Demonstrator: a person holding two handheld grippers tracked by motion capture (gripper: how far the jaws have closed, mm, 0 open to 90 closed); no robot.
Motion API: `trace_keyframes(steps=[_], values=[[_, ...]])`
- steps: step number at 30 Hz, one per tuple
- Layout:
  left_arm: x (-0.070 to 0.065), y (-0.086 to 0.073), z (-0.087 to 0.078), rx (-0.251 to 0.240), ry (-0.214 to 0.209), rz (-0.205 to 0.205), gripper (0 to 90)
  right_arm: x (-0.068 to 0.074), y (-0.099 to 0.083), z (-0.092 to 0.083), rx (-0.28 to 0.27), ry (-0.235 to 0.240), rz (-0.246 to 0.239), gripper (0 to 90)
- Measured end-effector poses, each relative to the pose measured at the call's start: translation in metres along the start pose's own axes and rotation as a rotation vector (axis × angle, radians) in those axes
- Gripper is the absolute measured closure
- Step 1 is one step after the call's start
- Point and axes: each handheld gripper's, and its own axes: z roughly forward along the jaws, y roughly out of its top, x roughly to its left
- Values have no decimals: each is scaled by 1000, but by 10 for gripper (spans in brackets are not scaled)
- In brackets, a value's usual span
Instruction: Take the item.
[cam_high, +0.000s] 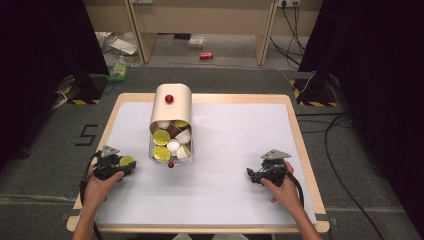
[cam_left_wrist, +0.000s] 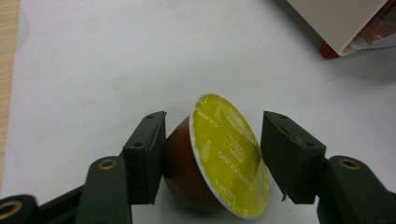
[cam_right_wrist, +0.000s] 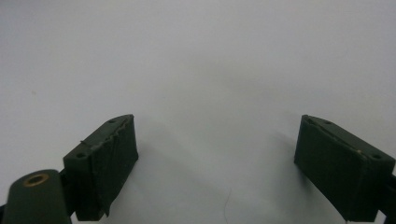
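Observation:
A brown coffee capsule with a yellow-green foil lid sits tilted between my left gripper's jaws, which press its body and lid rim. In the high view this capsule and left gripper are at the white mat's left side. A cream box with a red knob lies tipped in the middle, its open mouth showing several capsules. The box's corner appears at the upper right of the left gripper view. My right gripper rests open on the right, nothing between its fingers.
A white mat covers the wood-rimmed table. A small red ball lies just in front of the box. Beyond the table are a red can, cables and a wooden desk.

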Motion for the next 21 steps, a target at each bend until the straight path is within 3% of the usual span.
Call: trace_keyframes(steps=[13,21], values=[[0,0,1,-13,-2,-4,374,0,0,0,-1,0,-1,136],[-1,2,-4,-27,-3,-26,288,0,0,0,-1,-1,-1,136]])
